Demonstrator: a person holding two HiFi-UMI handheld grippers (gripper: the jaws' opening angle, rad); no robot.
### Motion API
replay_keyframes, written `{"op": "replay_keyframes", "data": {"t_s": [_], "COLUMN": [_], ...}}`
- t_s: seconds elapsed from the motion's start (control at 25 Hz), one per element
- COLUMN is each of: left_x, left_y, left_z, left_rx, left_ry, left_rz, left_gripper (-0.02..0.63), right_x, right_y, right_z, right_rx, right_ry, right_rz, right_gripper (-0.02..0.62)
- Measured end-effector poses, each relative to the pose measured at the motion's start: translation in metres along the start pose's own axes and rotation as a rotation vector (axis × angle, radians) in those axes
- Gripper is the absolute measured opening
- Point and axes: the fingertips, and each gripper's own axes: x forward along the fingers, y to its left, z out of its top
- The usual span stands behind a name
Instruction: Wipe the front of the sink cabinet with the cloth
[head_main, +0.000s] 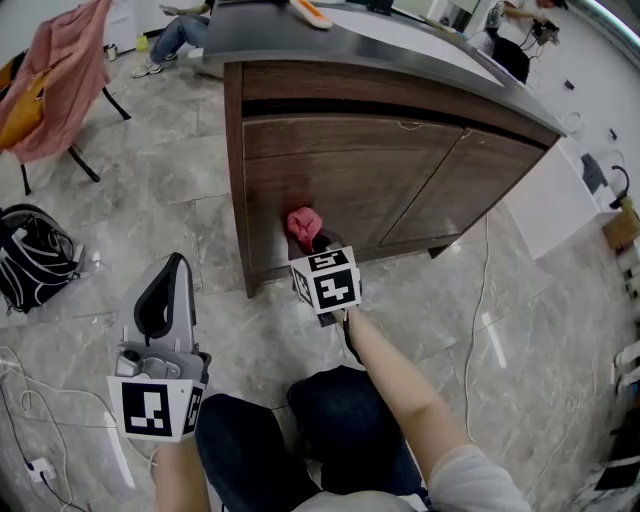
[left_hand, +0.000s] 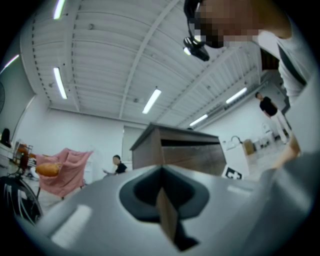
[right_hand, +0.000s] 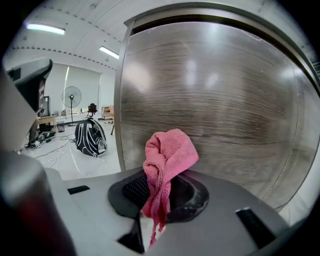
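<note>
A dark wooden sink cabinet (head_main: 340, 190) with a grey top stands ahead of me. My right gripper (head_main: 312, 240) is shut on a bunched pink cloth (head_main: 303, 224), held low against the left cabinet door (right_hand: 215, 105). In the right gripper view the cloth (right_hand: 167, 160) sticks up from between the jaws, close to the wood. My left gripper (head_main: 172, 275) hangs back at the lower left, away from the cabinet, pointing upward; its jaws are pressed together with nothing between them (left_hand: 162, 200).
A black backpack (head_main: 35, 255) lies on the floor at the left, with white cables (head_main: 30, 420) in front of it. A chair draped in pink fabric (head_main: 65, 80) stands at the far left. A white unit (head_main: 560, 195) sits right of the cabinet. My knees (head_main: 300, 440) are below.
</note>
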Motion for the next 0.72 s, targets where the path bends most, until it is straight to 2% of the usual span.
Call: {"op": "replay_keyframes", "data": {"t_s": [0.24,0.48,0.72], "left_x": [-0.007,-0.009,-0.013], "left_y": [0.005,0.009,0.013], "left_z": [-0.002,-0.002,-0.004], "left_rx": [-0.002,0.008,0.007], "left_ry": [0.003,0.004,0.015], "left_rz": [0.017,0.026,0.046], "left_gripper": [0.006,0.006,0.006], "right_x": [0.009,0.019,0.02], "right_y": [0.034,0.077,0.082], "right_z": [0.005,0.016,0.015], "right_rx": [-0.017,-0.085,-0.071], "right_ry": [-0.002,-0.01,-0.024], "right_rz": [0.068,0.155,0.172], "right_gripper": [0.066,0.067,0.066]}}
